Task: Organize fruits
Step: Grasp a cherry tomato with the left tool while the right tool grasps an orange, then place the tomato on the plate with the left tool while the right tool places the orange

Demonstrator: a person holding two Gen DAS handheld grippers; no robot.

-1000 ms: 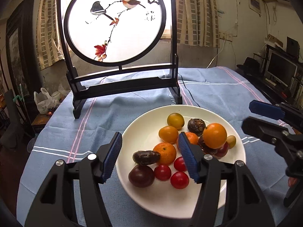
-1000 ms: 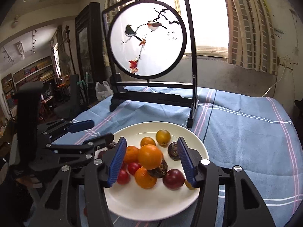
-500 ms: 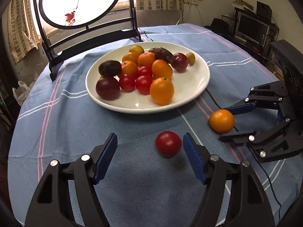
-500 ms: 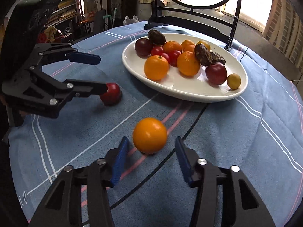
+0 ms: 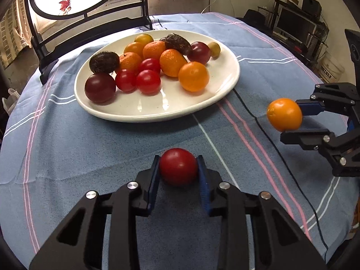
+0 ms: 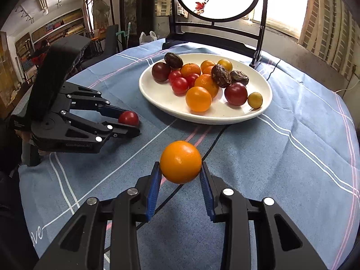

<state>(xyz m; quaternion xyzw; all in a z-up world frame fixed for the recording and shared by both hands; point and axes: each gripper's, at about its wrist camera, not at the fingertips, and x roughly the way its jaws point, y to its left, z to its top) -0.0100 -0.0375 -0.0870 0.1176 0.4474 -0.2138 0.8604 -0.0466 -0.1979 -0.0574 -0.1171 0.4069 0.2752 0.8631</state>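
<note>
Gripping a red tomato (image 5: 178,167), left gripper (image 5: 178,175) jaws clamp it; right gripper (image 6: 180,175) jaws pinch an orange (image 6: 180,162) near the plate (image 6: 263,103).

The left gripper (image 5: 178,175) is closed on a red tomato (image 5: 178,167), its blue pads (image 5: 153,180) pressed to either side, low over the blue striped tablecloth (image 5: 90,153). At the right, the right gripper (image 5: 294,119) pinches an orange (image 5: 284,114) clear of the cloth. Beyond them a white plate (image 5: 171,110) holds mixed fruit
</note>
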